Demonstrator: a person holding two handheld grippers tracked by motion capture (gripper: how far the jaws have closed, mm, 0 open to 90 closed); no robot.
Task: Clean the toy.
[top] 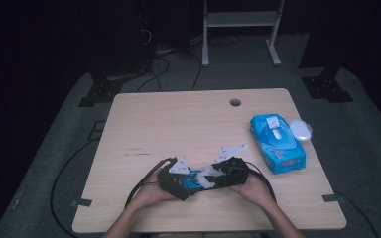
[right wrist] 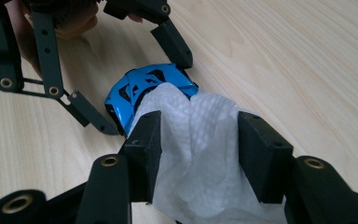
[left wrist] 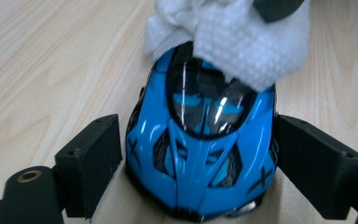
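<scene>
My left gripper [top: 191, 182], low and left of centre in the high view, has its blocky matte-black jaws around a glossy blue toy car [left wrist: 200, 149]; in the left gripper view the left pad stands just clear of the car's flank and the right one sits close against the other side, so I read this one as open around the car, not squeezing it. The car is smooth moulded plastic with black vents, a dark shiny windscreen and two black X marks on its nose, resting on the table [top: 178, 124]. Just right of it, my right gripper [right wrist: 198, 140] pinches a white wipe [right wrist: 193, 154], a soft, dimpled, crumpled sheet bunched between both pads and draped over the car's roof. Further right in the high view lies a blue soft pack of wipes [top: 277, 144] with a white flip lid, and a small white oval object [top: 300, 130] touches its upper right edge. The tabletop is pale wood grain, rounded at the corners, with a round cable hole [top: 235, 102] near its far edge. Around it is grey carpet, black cables and a dark room
</scene>
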